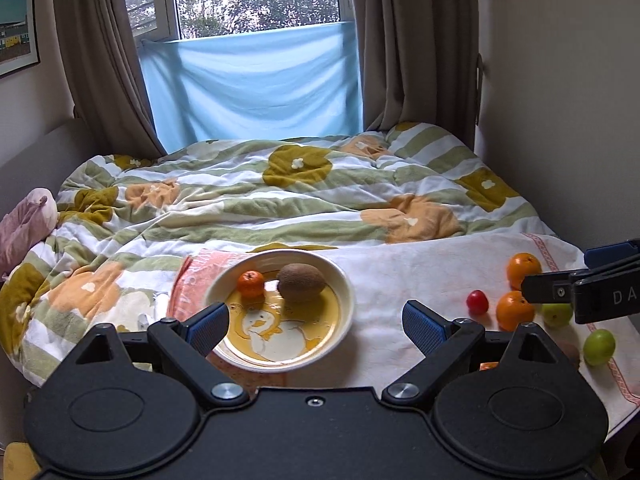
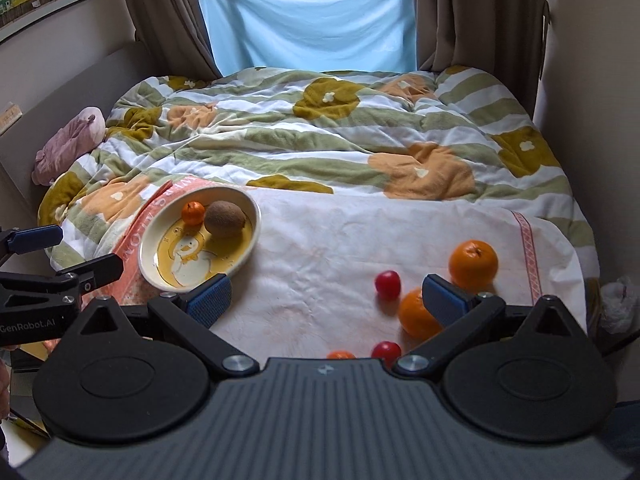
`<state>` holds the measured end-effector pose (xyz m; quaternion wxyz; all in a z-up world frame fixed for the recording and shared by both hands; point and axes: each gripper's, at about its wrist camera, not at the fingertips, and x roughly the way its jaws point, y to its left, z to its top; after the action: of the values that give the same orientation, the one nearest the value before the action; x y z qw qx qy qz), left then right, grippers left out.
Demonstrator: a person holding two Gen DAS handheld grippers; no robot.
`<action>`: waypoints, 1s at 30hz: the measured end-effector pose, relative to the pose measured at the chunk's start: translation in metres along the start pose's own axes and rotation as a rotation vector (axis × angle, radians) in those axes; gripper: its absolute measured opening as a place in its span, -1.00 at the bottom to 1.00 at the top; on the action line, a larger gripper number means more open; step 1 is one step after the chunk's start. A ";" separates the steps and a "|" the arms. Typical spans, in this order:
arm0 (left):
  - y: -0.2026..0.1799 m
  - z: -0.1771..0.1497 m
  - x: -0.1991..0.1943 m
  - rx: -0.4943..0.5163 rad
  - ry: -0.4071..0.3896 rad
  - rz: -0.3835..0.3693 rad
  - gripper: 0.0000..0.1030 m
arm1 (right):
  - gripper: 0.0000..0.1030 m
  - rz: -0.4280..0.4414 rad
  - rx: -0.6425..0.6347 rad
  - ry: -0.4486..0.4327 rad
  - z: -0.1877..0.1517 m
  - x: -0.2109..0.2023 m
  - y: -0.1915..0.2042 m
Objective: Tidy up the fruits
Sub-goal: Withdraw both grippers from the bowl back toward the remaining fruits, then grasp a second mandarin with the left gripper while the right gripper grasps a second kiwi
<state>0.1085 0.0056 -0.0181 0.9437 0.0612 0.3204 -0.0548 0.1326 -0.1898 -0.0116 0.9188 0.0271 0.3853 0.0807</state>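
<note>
On the white towel (image 2: 320,248) spread over the rumpled quilt (image 2: 304,128), the duck-printed bowl (image 2: 154,240) already holds a small mandarin (image 2: 193,213) and a kiwi (image 2: 225,218), while two oranges (image 2: 473,264), red cherry-like fruits (image 2: 387,284) and, in the left view, two green ones (image 1: 598,346) lie loose well to the right. Both tools are empty: the left gripper (image 1: 316,320) hangs wide open just before the bowl, and the right gripper (image 2: 326,300) is spread wide over the loose pile, one blue pad in front of the nearer orange (image 2: 416,316). My worry is the bedding: it is soft and uneven, so a nudged round fruit would likely roll off the towel's edge, and pressing down could tip the bowl and spill what is in it. A wide pinch on an orange might also knock its close neighbours away.
</note>
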 end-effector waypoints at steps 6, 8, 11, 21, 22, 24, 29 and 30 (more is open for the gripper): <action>-0.051 -0.022 0.003 0.041 0.020 -0.062 0.86 | 1.00 -0.038 0.044 0.040 -0.039 -0.012 -0.049; -0.067 -0.031 0.010 0.070 0.032 -0.087 0.86 | 1.00 -0.048 0.068 0.052 -0.050 -0.012 -0.061; -0.087 -0.043 0.024 0.107 0.061 -0.114 0.85 | 1.00 -0.061 0.119 0.074 -0.066 -0.006 -0.077; -0.137 -0.075 0.088 0.245 0.133 -0.208 0.72 | 1.00 -0.126 0.278 0.092 -0.110 0.024 -0.098; -0.140 -0.077 0.095 0.258 0.138 -0.215 0.67 | 1.00 -0.131 0.285 0.093 -0.111 0.027 -0.098; -0.145 -0.079 0.107 0.278 0.146 -0.226 0.58 | 1.00 -0.143 0.299 0.095 -0.114 0.034 -0.097; -0.150 -0.082 0.127 0.313 0.180 -0.240 0.18 | 1.00 -0.155 0.325 0.105 -0.116 0.050 -0.095; -0.150 -0.083 0.130 0.317 0.187 -0.244 0.14 | 1.00 -0.155 0.335 0.105 -0.116 0.052 -0.096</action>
<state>0.1396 -0.1385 -0.1750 0.8749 0.1741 0.3989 -0.2124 0.0975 -0.2767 -0.1404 0.8835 0.1456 0.4418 -0.0544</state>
